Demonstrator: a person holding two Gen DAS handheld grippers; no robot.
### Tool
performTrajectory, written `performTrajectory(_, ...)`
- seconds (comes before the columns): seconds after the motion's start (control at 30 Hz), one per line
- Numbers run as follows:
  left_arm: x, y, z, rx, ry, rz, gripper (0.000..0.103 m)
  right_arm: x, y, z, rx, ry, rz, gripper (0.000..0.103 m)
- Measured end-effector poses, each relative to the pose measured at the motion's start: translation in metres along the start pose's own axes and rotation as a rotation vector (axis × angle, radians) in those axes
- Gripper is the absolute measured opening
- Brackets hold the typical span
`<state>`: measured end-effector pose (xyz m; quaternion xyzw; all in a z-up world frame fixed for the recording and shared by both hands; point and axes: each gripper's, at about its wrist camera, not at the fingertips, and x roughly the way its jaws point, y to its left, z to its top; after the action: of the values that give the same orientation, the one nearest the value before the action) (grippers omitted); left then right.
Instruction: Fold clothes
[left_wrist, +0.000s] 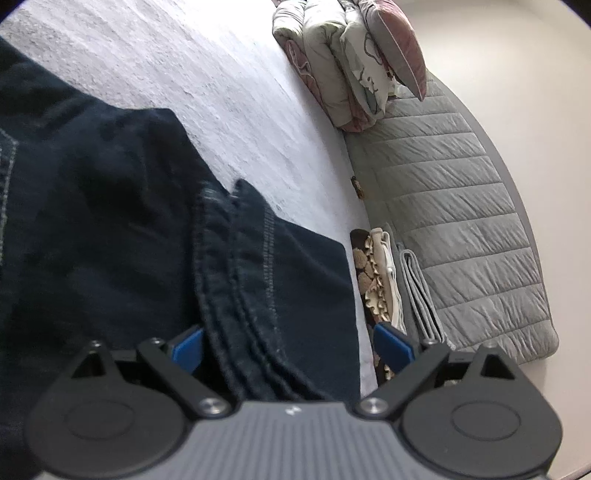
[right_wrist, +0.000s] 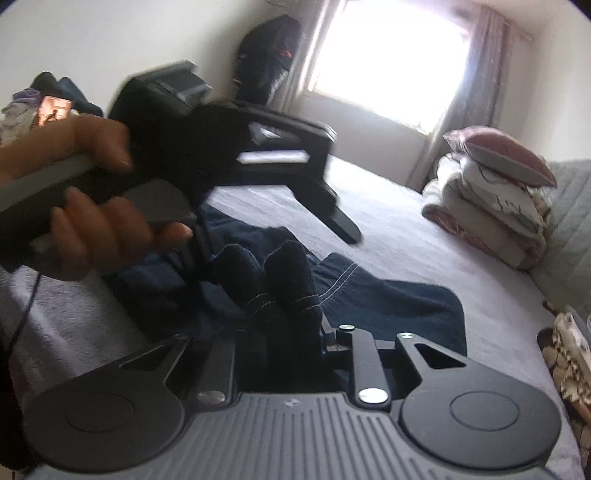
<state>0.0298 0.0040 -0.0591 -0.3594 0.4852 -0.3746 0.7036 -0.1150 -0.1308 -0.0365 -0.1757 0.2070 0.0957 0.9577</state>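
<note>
The right gripper has its fingers pinched tight on a bunched fold of the dark jeans — the fingertips themselves are buried in denim, so only 2 humps of cloth with pale stitching show above the black linkage. The rest of the jeans lies rumpled on the bed, whose cover is a pale, nubbly fabric.

In the left wrist view, the left gripper has its blue fingers standing apart, with a thick seamed edge of the jeans running between them; whether the cloth touches either pad I cannot tell, as the denim hides the inner faces. The near part of the garment is blurred and runs off the frame at left.

Seen from the right, the hand gripping the left gripper's handle is smeared by motion, the tool a dark blur above the jeans.

Against the quilted grey headboard sits a stack of folded bedding — soft, puffy, pink and cream. A small pile of folded clothes, partly ruffled, lies beside it. The window is blown out white.
</note>
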Motion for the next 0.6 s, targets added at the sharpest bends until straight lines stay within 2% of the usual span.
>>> performTrajectory(0.07, 0.004, -0.003, -0.002, 0.006, 0.002, 0.012, 0.087, -0.004, 0.003, 0.002, -0.008, -0.021, 0.018, 0.024)
performTrajectory(0.1, 0.004, -0.005, -0.002, 0.011, -0.006, 0.027, 0.079, -0.005, 0.004, 0.002, -0.018, -0.029, 0.024, 0.024)
performTrajectory(0.13, 0.004, -0.007, -0.003, 0.018, -0.022, 0.051, 0.066, -0.007, 0.006, 0.002, -0.03, -0.034, 0.025, 0.024)
performTrajectory(0.17, 0.004, -0.009, -0.003, 0.027, -0.037, 0.075, 0.058, -0.007, 0.008, 0.002, -0.044, -0.037, 0.02, 0.024)
performTrajectory(0.23, 0.003, -0.011, -0.004, 0.044, -0.06, 0.121, 0.031, -0.008, 0.01, 0.001, -0.06, -0.039, 0.011, 0.024)
performTrajectory(0.3, 0.0, -0.011, -0.005, 0.055, -0.079, 0.146, 0.021, -0.009, 0.01, 0.001, -0.055, -0.037, 0.007, 0.024)
performTrajectory(0.37, -0.002, -0.014, -0.006, 0.075, -0.1, 0.156, 0.018, -0.009, 0.009, 0.001, -0.048, -0.037, 0.007, 0.026)
performTrajectory(0.43, -0.008, -0.023, -0.007, 0.14, -0.136, 0.186, 0.016, -0.01, 0.012, -0.001, -0.049, -0.038, -0.002, 0.028)
performTrajectory(0.5, -0.015, -0.033, -0.008, 0.219, -0.176, 0.219, 0.016, -0.011, 0.015, -0.003, -0.062, -0.037, -0.016, 0.041)
performTrajectory(0.6, -0.032, -0.041, -0.002, 0.297, -0.21, 0.245, 0.016, -0.009, 0.015, -0.007, -0.103, -0.042, -0.054, 0.05)
